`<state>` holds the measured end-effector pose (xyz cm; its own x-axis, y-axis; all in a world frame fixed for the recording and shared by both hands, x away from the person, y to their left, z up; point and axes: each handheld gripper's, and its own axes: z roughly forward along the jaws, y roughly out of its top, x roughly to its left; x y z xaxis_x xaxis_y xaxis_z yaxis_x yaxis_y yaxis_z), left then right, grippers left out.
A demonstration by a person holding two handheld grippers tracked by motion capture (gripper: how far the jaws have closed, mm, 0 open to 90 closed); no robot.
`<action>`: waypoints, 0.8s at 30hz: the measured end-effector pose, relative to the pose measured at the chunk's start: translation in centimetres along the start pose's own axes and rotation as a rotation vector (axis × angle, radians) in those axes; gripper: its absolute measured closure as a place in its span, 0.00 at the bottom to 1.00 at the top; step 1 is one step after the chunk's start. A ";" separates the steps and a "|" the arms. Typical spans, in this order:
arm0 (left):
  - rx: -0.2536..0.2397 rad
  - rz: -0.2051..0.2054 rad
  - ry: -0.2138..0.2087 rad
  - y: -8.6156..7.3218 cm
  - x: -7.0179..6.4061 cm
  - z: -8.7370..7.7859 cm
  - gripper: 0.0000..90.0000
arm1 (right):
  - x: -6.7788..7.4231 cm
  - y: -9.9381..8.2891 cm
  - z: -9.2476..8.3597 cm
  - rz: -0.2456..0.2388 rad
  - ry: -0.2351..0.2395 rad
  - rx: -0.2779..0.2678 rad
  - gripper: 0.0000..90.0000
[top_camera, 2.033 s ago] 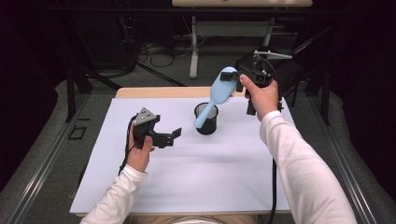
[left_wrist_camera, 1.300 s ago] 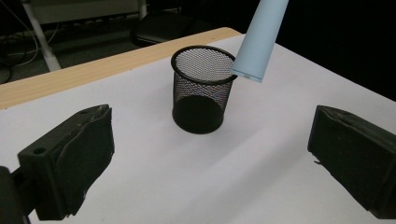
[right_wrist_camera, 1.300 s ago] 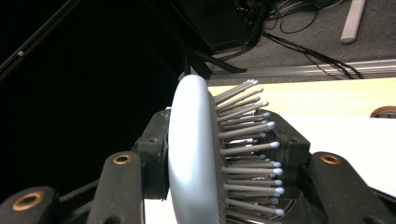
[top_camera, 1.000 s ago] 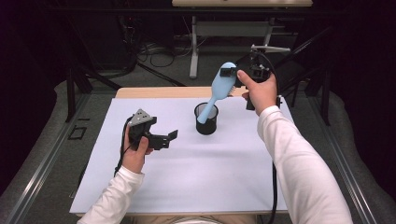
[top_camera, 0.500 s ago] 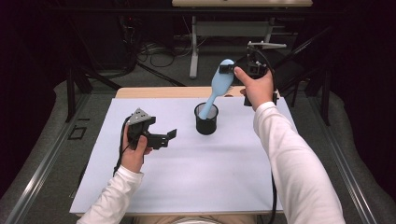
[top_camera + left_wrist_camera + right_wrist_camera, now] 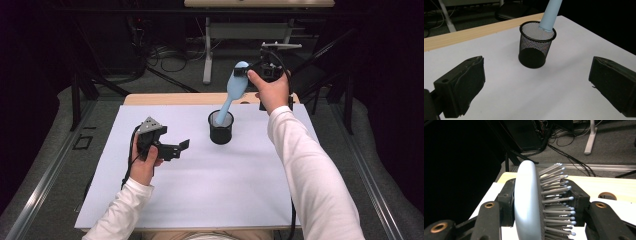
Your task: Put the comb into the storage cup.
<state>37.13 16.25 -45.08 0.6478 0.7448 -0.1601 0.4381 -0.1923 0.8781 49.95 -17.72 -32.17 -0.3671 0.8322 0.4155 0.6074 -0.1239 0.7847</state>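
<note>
Hairbrush (image 6: pixel 235 86) handle tip hidden inside mesh cup (image 6: pixel 220 128) (head clamped in right gripper (image 6: pixel 246 73))

My white-covered tabletop (image 6: pixel 200 200) stood on grey carpet (image 6: pixel 170 75) in a dark room, cables (image 6: pixel 160 52) tangled beside a white desk leg (image 6: pixel 207 55).

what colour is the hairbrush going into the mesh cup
Light blue, with grey bristles tipped pale blue. The hairbrush shows best in the right gripper view; its handle enters the black mesh cup.

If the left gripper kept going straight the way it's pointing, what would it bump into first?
Probably the black mesh cup: it stands ahead between the open jaws of the left gripper, with the blue hairbrush handle in it. Depth is hard to judge.
</note>
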 end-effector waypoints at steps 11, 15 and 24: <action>-0.006 -0.016 0.001 0.1 0.4 -0.2 0.01 | 0.0 0.2 0.3 -0.021 -0.029 -0.019 0.55; -0.003 -0.014 0.004 0.0 0.4 -0.2 0.01 | 0.0 0.1 0.4 -0.030 -0.037 -0.020 0.55; -0.008 -0.029 -0.008 0.1 0.5 -0.3 0.01 | 0.2 0.3 0.5 -0.041 -0.043 -0.028 0.55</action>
<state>37.29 16.81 -44.89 0.6396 0.7451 -0.1889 0.4517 -0.1654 0.8767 50.41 -17.34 -32.09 -0.3603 0.8593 0.3631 0.5722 -0.1039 0.8135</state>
